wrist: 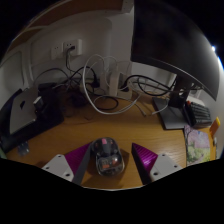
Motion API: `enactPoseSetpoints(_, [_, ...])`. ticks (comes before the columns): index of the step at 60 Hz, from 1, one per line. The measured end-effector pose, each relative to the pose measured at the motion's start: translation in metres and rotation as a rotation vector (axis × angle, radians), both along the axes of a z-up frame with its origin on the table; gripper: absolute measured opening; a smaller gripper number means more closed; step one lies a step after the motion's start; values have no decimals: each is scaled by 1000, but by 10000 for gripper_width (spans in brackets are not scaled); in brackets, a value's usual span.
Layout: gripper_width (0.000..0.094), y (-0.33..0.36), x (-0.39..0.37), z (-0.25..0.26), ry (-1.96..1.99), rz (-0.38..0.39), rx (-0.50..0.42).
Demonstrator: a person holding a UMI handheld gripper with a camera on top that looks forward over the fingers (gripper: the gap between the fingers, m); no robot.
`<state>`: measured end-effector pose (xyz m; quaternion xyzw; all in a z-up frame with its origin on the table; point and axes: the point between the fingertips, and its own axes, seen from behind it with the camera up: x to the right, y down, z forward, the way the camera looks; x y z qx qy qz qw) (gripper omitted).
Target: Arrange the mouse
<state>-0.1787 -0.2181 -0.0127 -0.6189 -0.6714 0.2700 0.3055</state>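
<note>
Warm brown wood grain covers the desk top (95, 128), which runs from the fingers back to a pale wall. The gripper (107, 163) has its two fingers spread apart, their magenta pads (78, 158) facing inward, and a rounded, dark grey mouse with a glossy translucent shell (106, 157) sits between them on the desk. Whether the pads actually press on its sides I cannot tell.

Beyond the fingers, a tangle of white and black cables (98, 88) loops across the back of the desk, below a white wall socket plate (68, 46). A large dark curved monitor (170, 45) looms on the right on a dark stand (172, 112). A black box-like device (48, 102) stands on the left near the wall. On the right of the fingers lies a colourful printed paper packet (199, 142).
</note>
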Motion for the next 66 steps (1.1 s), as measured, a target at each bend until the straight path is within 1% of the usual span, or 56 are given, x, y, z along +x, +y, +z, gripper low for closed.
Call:
enactPoseSetpoints(5, [533, -11, 1, -4, -11, 3, -59])
enactPoseSetpoints(8, [500, -9, 2, -4, -14, 0, -43])
enactPoseSetpoints(9, [469, -10, 3, -4, -16, 3, -36])
enactPoseSetpoints(12, [447, -10, 2, -4, -21, 6, -20])
enactPoseSetpoints(17, [426, -10, 2, -4, -26, -17, -45])
enactPoseSetpoints(21, [425, -10, 3, -5, -28, -18, -39])
enactPoseSetpoints(24, [427, -10, 3, -4, -32, -28, -51])
enactPoseSetpoints(32, [423, -11, 4, -2, -35, -12, -53])
enactPoseSetpoints(37, [425, -4, 6, 13, -20, -21, -71])
enactPoseSetpoints(42, [424, 14, 8, 44, 6, -43, -90])
enactPoseSetpoints(50, [424, 71, 7, 104, 69, -83, -97])
enactPoseSetpoints(54, [424, 114, 9, 128, 93, -122, -90])
enactPoseSetpoints(61, [425, 203, 14, 150, 121, -206, -43])
enactPoseSetpoints(66, [424, 275, 23, 146, 121, -273, 4])
